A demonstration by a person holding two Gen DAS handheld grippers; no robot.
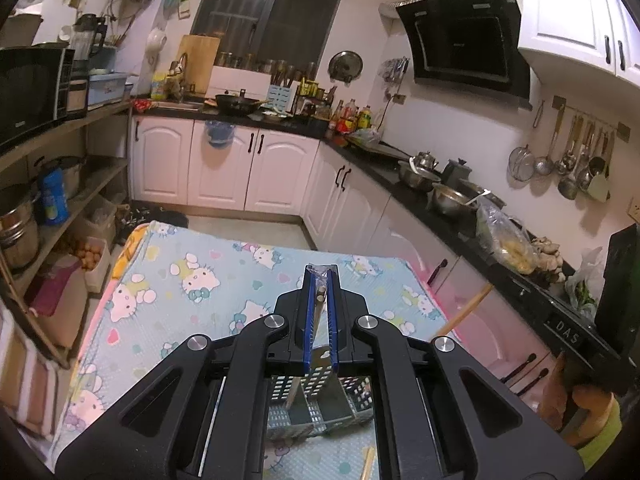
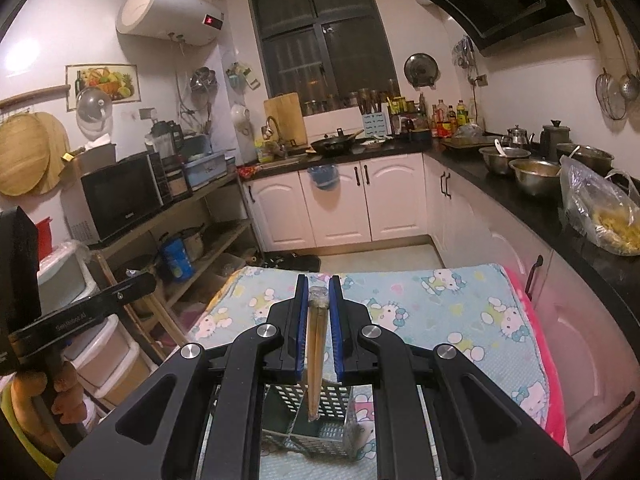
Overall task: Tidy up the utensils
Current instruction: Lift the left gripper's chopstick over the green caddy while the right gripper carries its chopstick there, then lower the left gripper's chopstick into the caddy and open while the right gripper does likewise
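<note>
Cartoon-print table cover (image 1: 208, 264), white kitchen cabinets (image 1: 224, 160).

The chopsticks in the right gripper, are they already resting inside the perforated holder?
No, the chopsticks hang clamped in the right gripper, tips just above the perforated utensil holder.

Both wrist cameras sit just behind their own claw, looking forward and slightly down across the cartoon-print tabletop (image 1: 192, 280) toward the dark window (image 2: 320, 36); both views share the perforated caddy (image 2: 320, 428) close below.
</note>
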